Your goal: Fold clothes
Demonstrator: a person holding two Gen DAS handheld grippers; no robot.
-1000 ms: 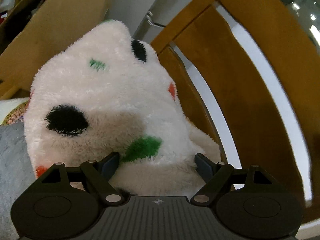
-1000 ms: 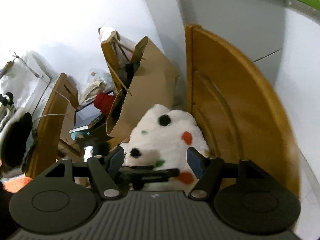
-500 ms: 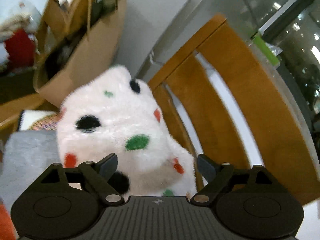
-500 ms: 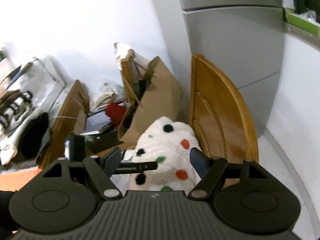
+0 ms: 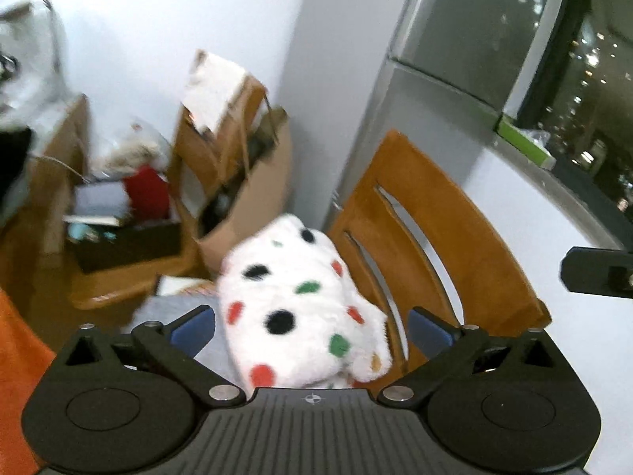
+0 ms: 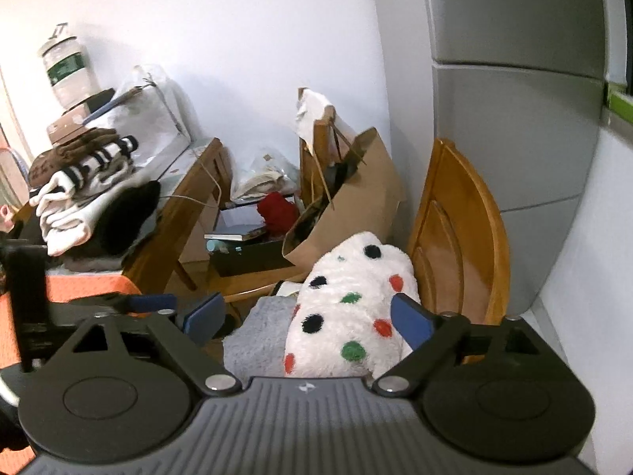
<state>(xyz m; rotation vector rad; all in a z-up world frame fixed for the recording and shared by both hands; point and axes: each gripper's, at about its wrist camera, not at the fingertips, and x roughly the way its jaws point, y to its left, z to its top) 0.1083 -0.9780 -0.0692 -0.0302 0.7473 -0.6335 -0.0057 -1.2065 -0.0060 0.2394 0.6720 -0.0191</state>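
A folded white fleece garment with black, red and green dots (image 5: 300, 308) lies on a grey folded cloth (image 6: 257, 336) on a wooden chair (image 5: 427, 237). It also shows in the right wrist view (image 6: 352, 312). My left gripper (image 5: 312, 328) is open and empty, held back above the fleece. My right gripper (image 6: 308, 316) is open and empty, also above it. The left gripper's body (image 6: 79, 308) shows at the left of the right wrist view.
A brown paper bag (image 6: 348, 206) leans beside the chair. A low wooden shelf holds a red object (image 6: 277, 209) and a dark box. A wooden table (image 6: 186, 186) at left carries stacked clothes (image 6: 79, 190). A grey fridge (image 6: 514, 118) stands behind the chair. Orange fabric (image 5: 16, 356) lies at left.
Both grippers have pulled back and up from the dotted fleece, which now looks smaller in both views. The left jaws, which had been around the fleece, are clear of it.
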